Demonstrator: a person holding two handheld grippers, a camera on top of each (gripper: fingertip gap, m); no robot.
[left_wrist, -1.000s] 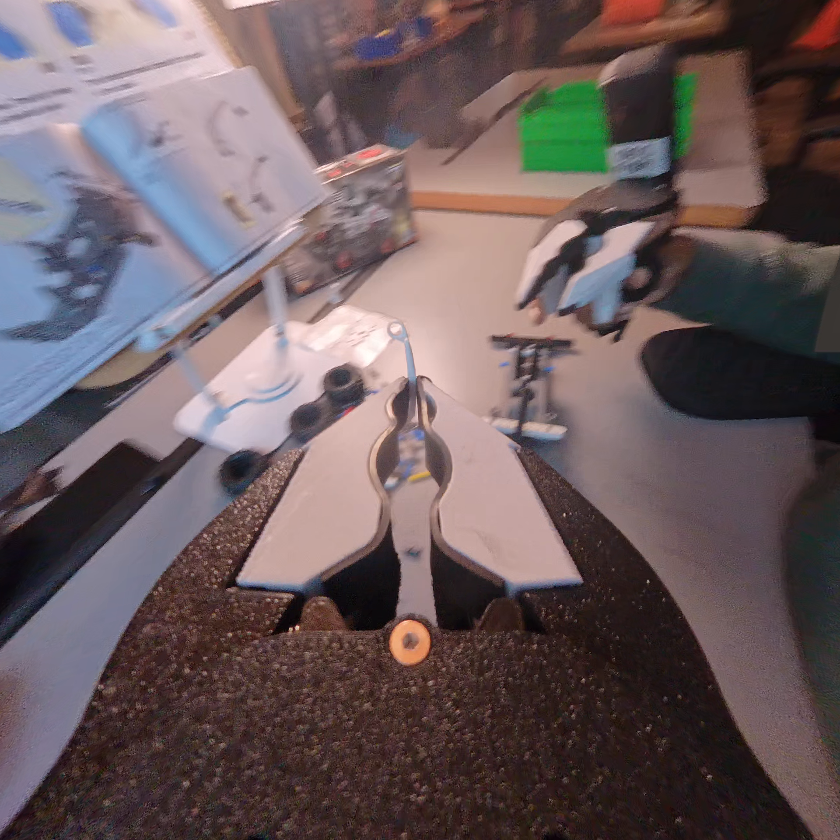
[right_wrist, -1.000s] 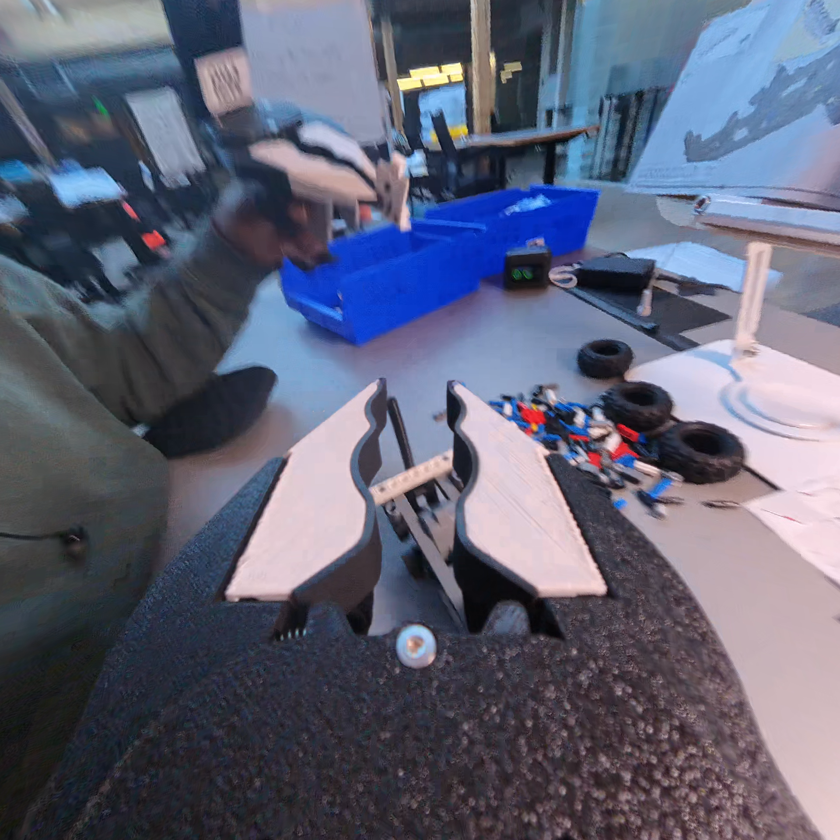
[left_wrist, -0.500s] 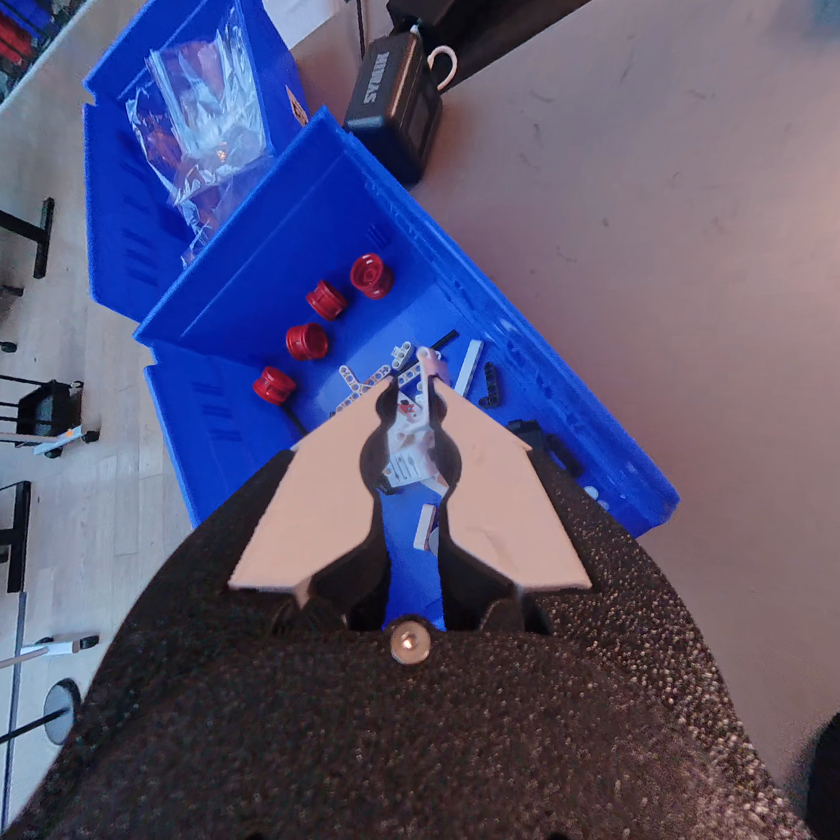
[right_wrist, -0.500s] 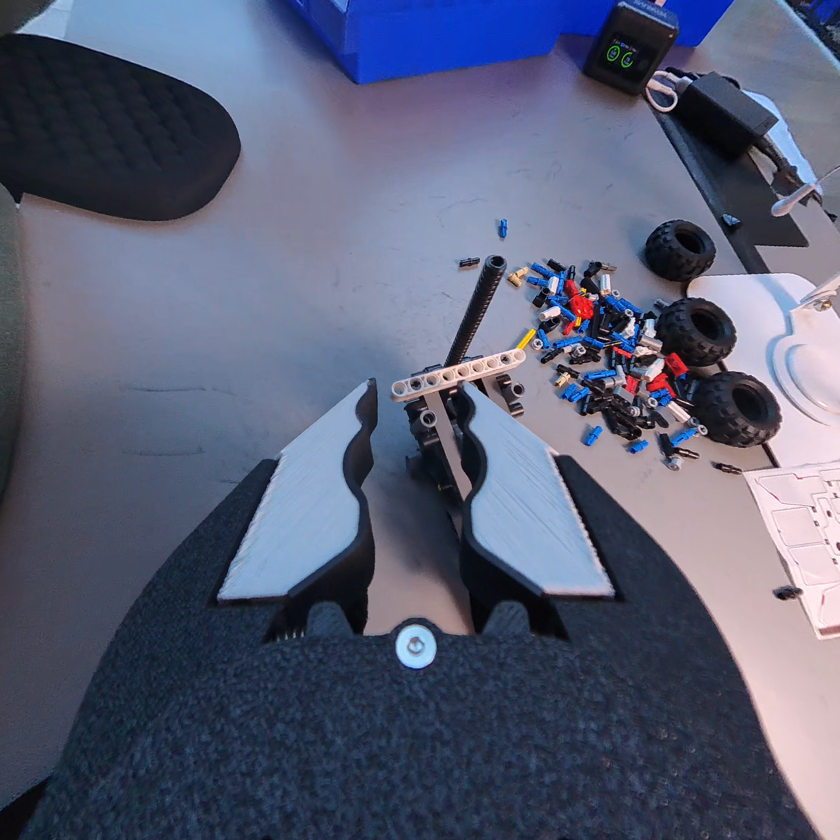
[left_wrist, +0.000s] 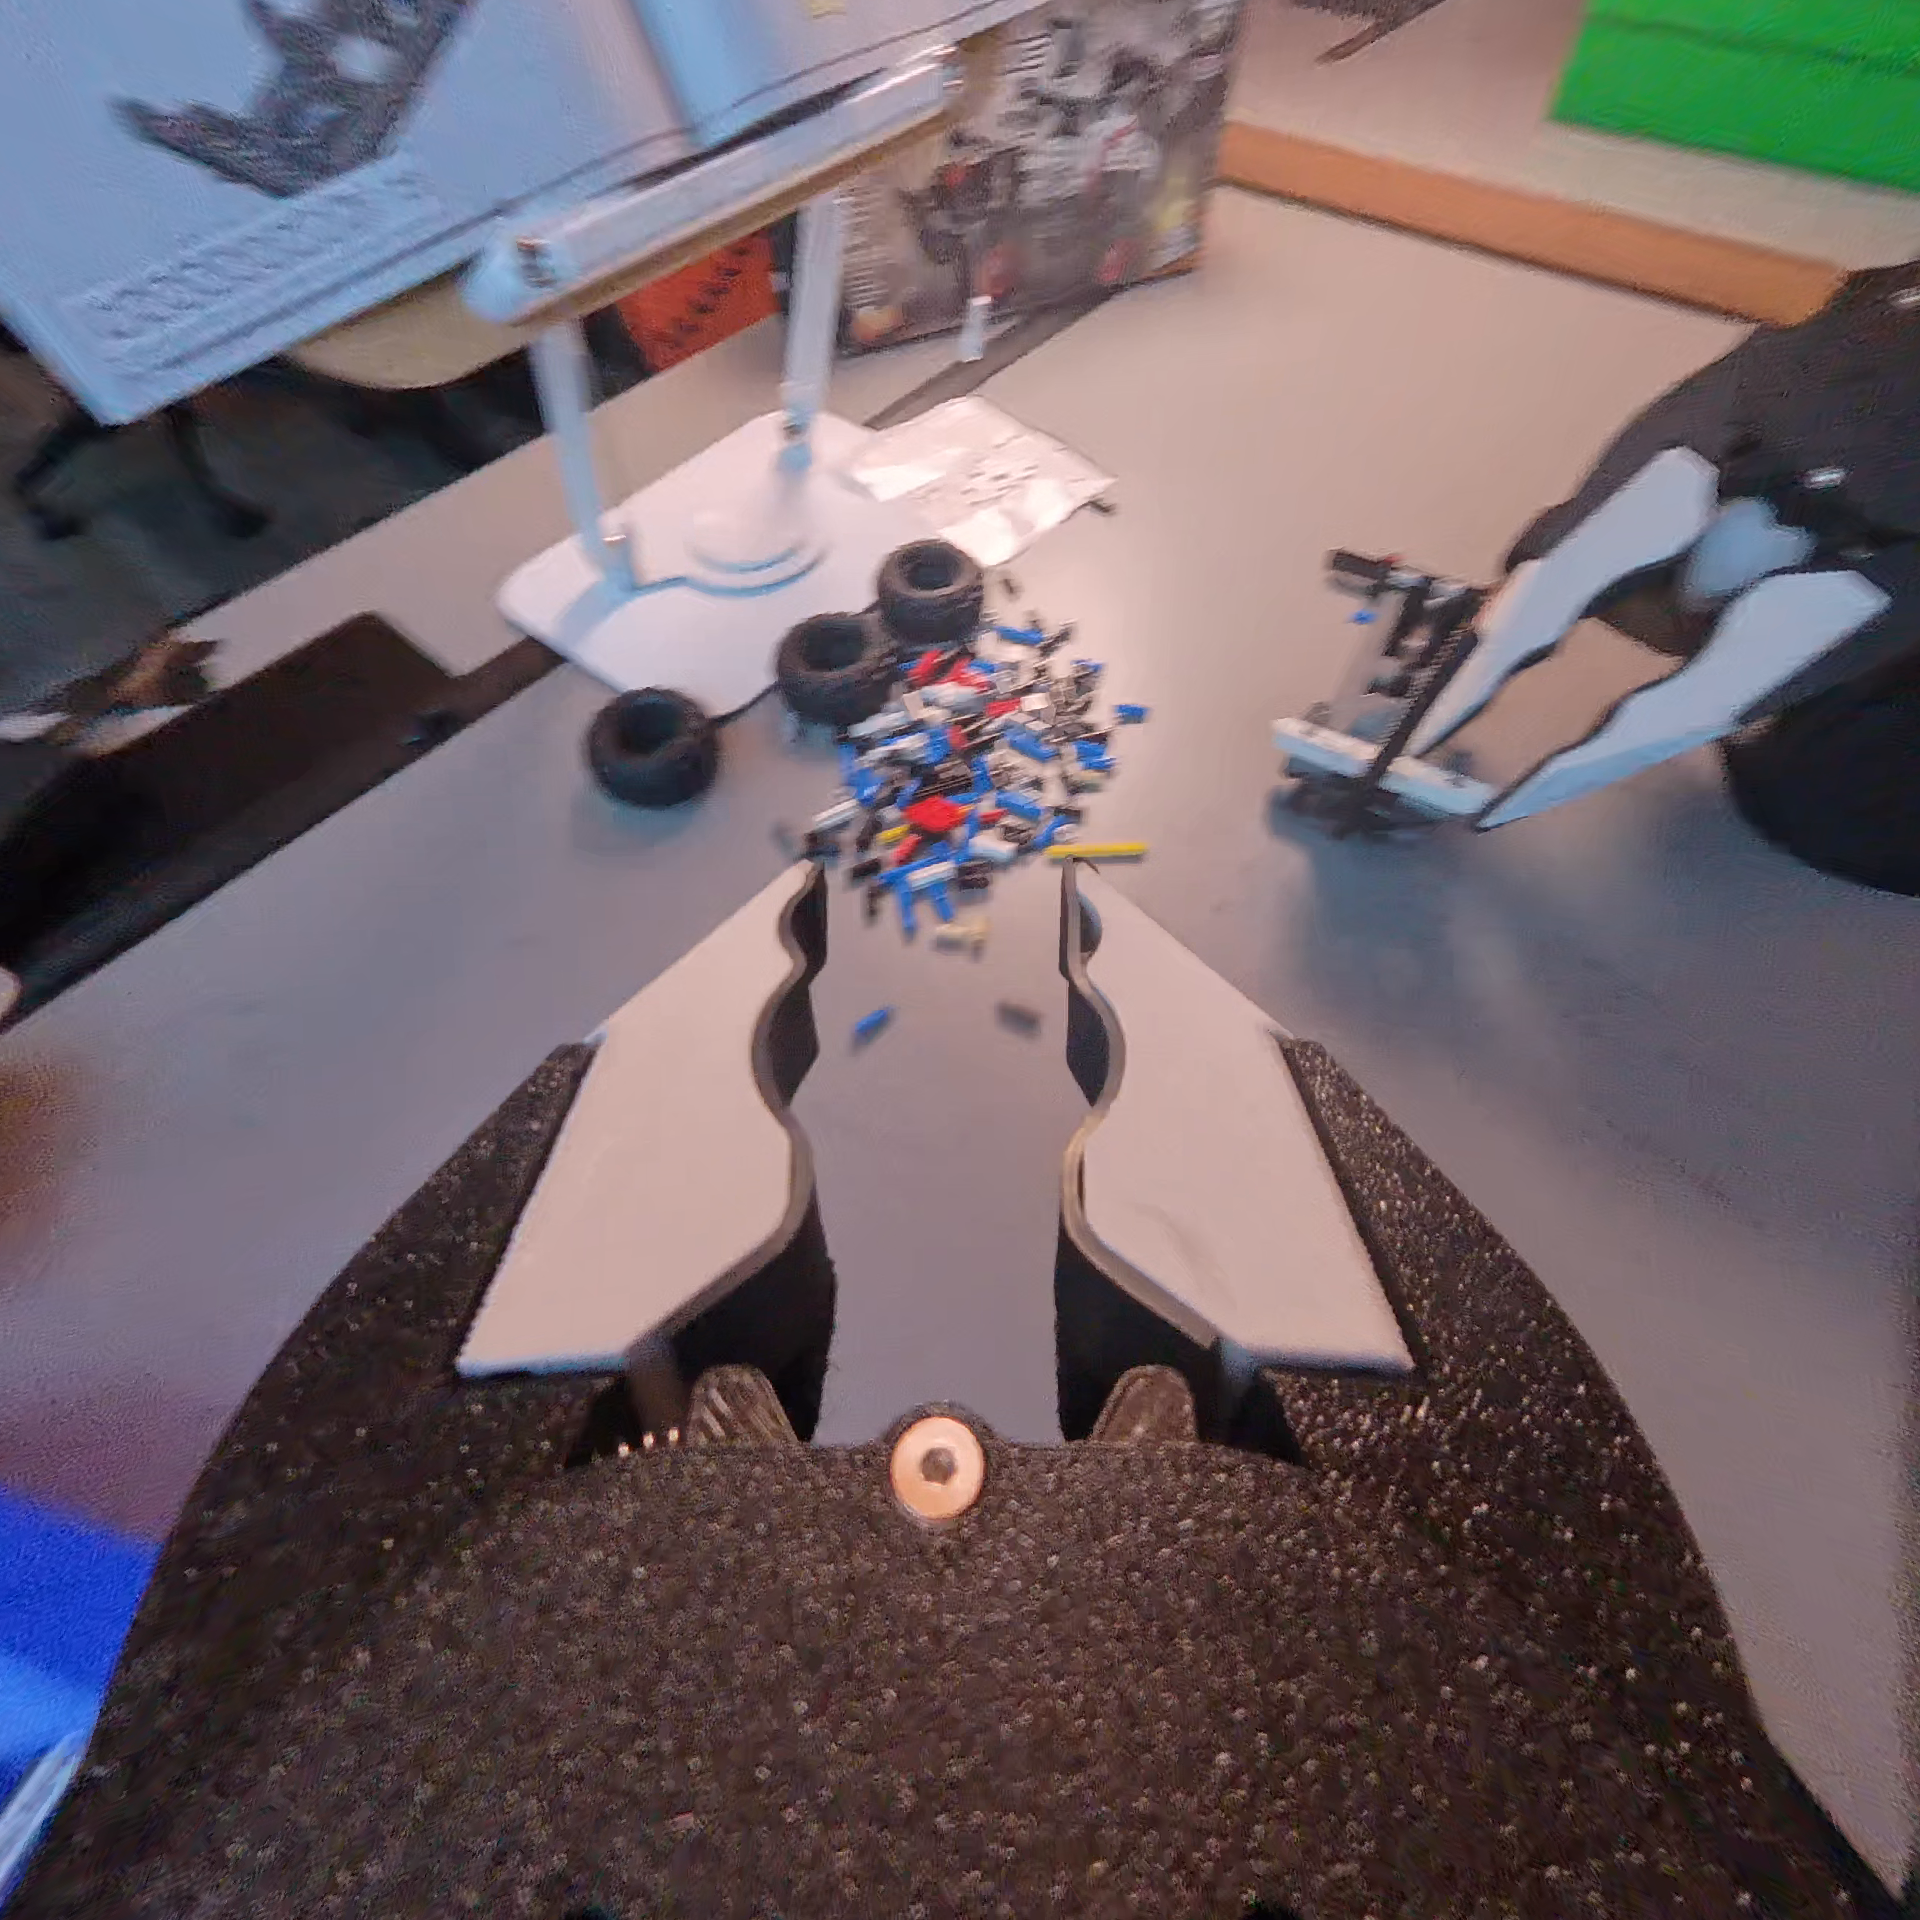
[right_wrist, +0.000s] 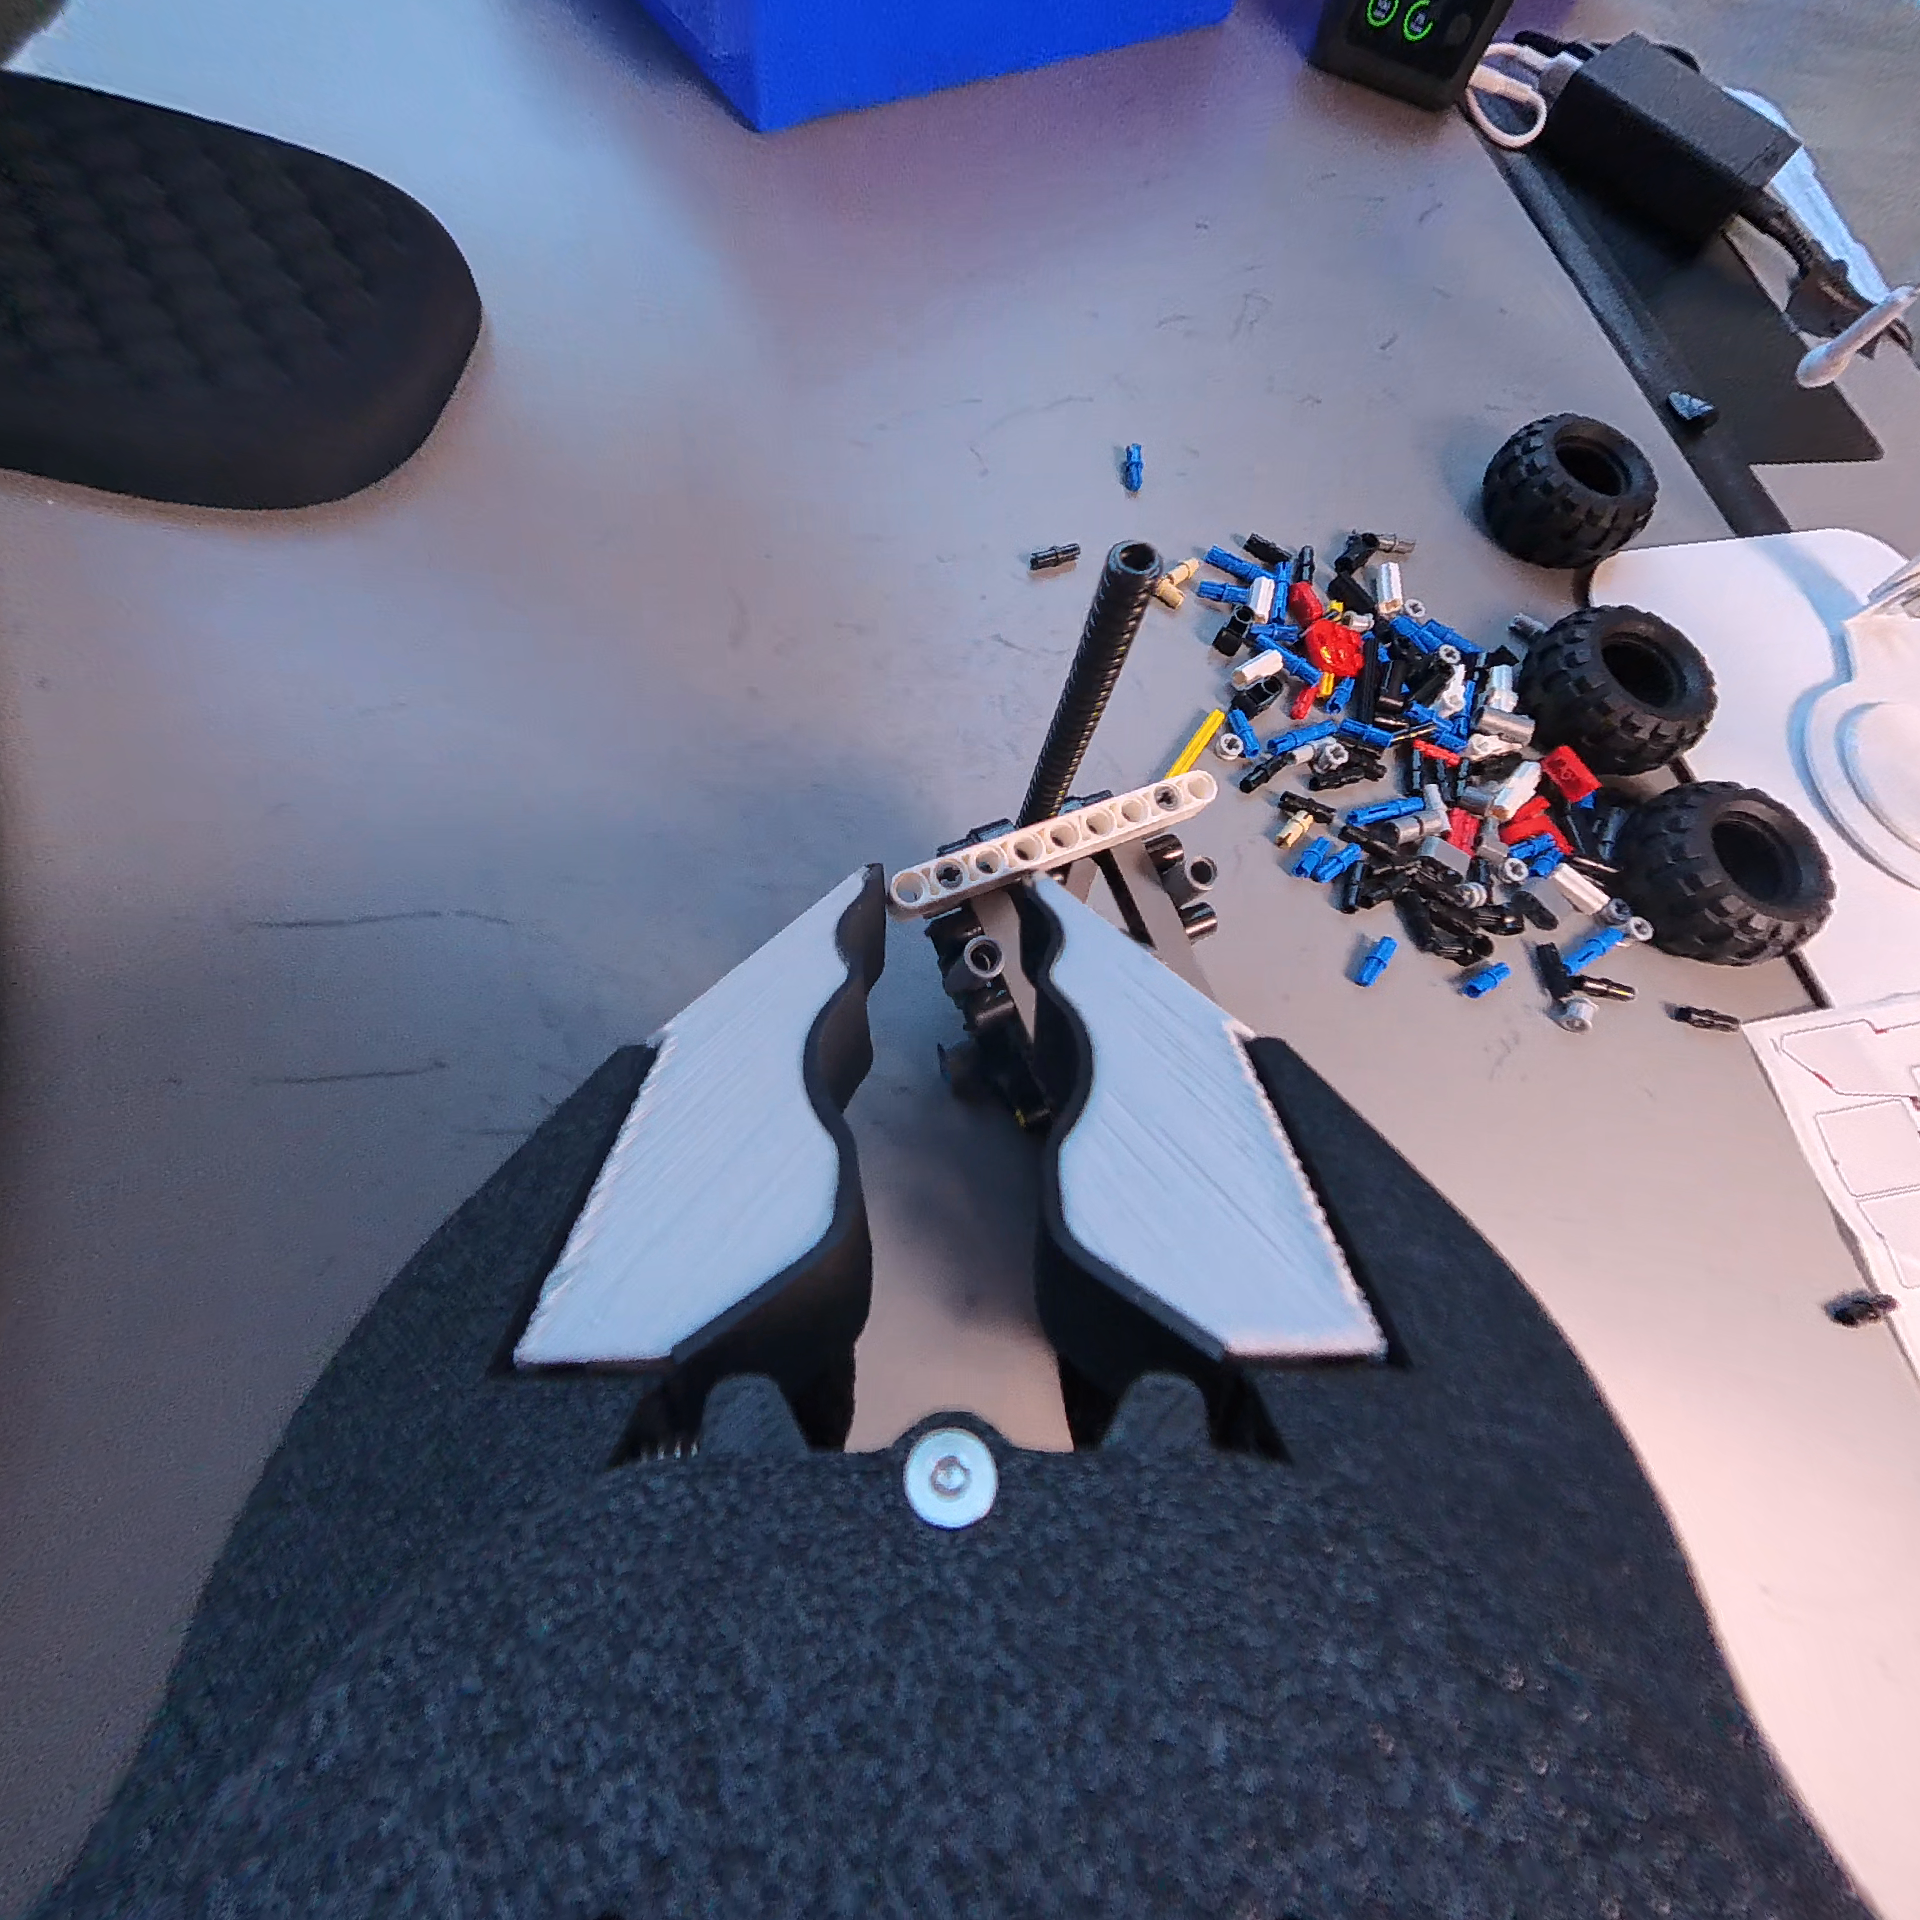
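My left gripper (left_wrist: 943, 883) is spread and empty above the loose pile of parts (left_wrist: 971, 769). My right gripper (right_wrist: 951, 904) straddles the partial assembly (right_wrist: 1039, 862) on the table (right_wrist: 623, 675), jaws apart, contact apparently absent. Three tyres (right_wrist: 1616, 686) lie unmounted.

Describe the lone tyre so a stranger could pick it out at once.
Find the white stand base at the grey table's right side, with the heap of small plastic pieces beside it. Three black knobbly tyres sit along that heap. Yours lies apart, farthest from the right gripper, while the other two sit together.
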